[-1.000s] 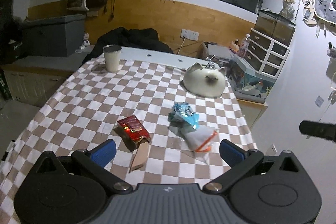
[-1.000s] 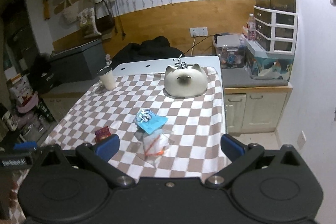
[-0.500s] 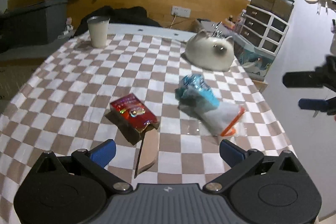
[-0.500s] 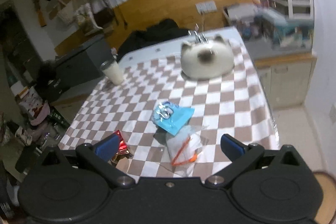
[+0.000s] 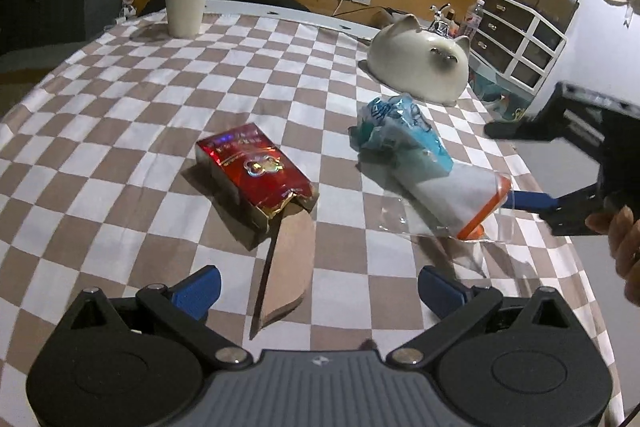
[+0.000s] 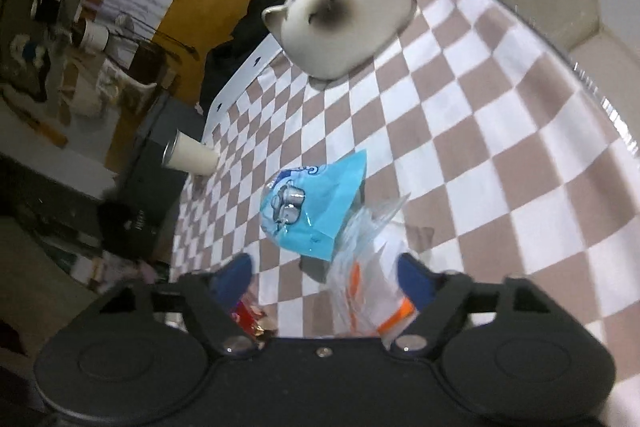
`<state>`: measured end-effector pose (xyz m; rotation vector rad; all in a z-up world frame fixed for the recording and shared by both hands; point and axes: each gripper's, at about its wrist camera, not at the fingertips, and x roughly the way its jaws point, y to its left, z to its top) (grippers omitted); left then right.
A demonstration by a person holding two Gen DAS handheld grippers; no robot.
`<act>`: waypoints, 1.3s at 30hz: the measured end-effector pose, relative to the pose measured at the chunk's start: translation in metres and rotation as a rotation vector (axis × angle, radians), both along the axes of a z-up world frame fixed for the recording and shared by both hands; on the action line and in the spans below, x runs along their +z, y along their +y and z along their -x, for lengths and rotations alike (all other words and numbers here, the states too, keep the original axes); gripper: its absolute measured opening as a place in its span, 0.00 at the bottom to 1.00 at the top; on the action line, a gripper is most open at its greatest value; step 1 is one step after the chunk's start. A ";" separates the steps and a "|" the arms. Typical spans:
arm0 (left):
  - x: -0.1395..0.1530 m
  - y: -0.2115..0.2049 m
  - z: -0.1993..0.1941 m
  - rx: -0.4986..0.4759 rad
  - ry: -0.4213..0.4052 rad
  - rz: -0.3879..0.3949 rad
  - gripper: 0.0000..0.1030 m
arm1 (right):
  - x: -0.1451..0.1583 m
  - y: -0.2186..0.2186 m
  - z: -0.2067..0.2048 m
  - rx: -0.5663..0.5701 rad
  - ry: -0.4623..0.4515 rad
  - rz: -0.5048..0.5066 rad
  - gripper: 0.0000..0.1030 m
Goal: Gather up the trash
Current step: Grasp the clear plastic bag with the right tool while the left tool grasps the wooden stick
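A cream cup (image 5: 186, 6) stands near the far left corner of the checked tablecloth (image 5: 120, 99). Toward the near edge, left of centre, lies a red packet (image 5: 252, 169) with a brown card flap (image 5: 286, 267) sticking out toward the left gripper (image 5: 318, 285), whose 2 blue fingers stand wide apart over the cloth, holding nothing. Right of centre, a blue wrapper (image 5: 394, 129) rests on a clear bag with orange trim (image 5: 452, 199), near the right edge. A white cat-shaped bowl (image 5: 420, 65) sits beyond them at the far right. The right gripper (image 6: 324, 273), rolled sideways, is closing with the clear bag between its fingers; whether the pads press it, I cannot tell.
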<state>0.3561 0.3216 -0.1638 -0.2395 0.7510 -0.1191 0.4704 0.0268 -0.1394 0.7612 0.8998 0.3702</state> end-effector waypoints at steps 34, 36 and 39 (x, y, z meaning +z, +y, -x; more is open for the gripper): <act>-0.006 -0.014 -0.008 -0.057 0.053 -0.094 0.26 | 0.036 0.059 0.073 0.301 -0.156 0.504 0.06; -0.005 -0.015 0.000 -0.055 0.066 -0.074 0.26 | 0.038 0.061 0.081 0.317 -0.165 0.534 0.06; -0.003 -0.017 0.015 -0.055 0.082 -0.048 0.26 | 0.042 0.061 0.094 0.327 -0.177 0.564 0.06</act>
